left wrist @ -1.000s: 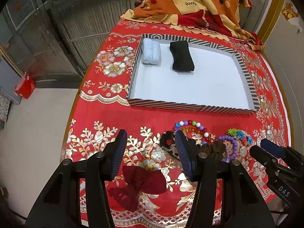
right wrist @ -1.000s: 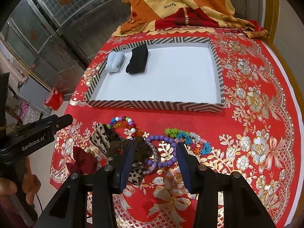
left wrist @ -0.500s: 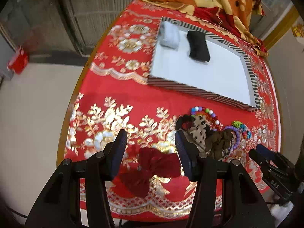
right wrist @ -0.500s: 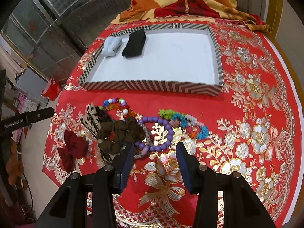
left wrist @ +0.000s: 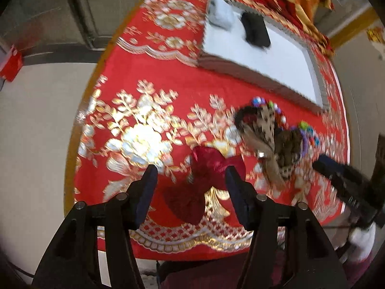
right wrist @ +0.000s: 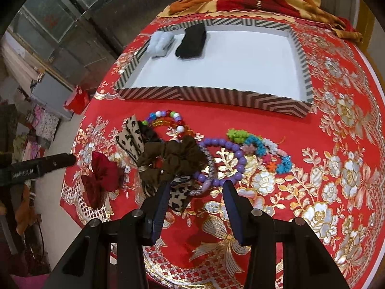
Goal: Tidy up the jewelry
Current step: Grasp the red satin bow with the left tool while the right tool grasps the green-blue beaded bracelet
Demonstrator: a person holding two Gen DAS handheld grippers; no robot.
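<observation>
Left gripper (left wrist: 190, 175), jaws opening and empty, straddled the red bow (left wrist: 211, 166) lying just below, long axis running diagonally.

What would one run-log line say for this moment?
left gripper: jaws opening over red bow, no grip | right gripper: open, empty, above purple bead bracelet | tray: two items

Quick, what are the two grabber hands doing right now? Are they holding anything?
Left gripper: jaws opening, holding nothing; the dark red bow lies below them.
Right gripper: open, empty, above the purple bead bracelet.
</observation>
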